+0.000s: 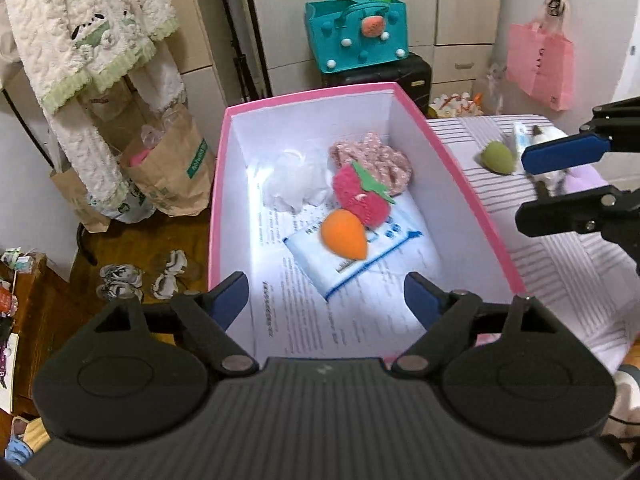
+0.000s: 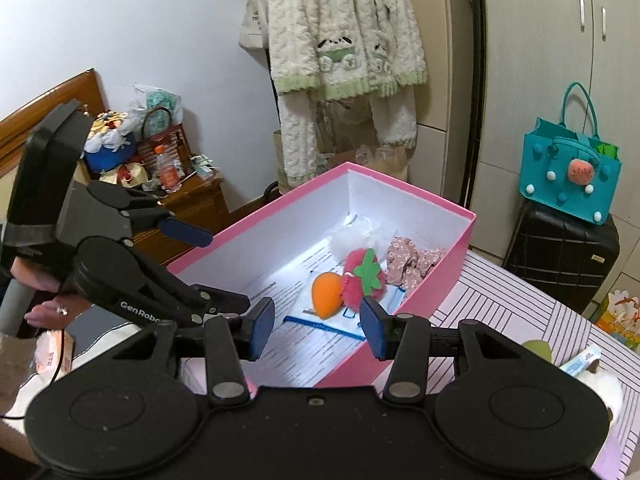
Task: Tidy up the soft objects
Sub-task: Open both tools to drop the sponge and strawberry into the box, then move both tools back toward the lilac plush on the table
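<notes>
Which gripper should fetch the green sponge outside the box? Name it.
Probably right. In the left wrist view the right gripper, open and empty, hangs beside the green sponge, while the left gripper is over the pink box.

I see a pale wall (image 2: 140, 20), cream wardrobe doors (image 2: 560, 80), a wooden floor (image 1: 132, 248), a fleecy robe (image 2: 344, 40) hanging up, and a black suitcase (image 2: 560, 256) under a teal bag (image 2: 568, 176).
</notes>
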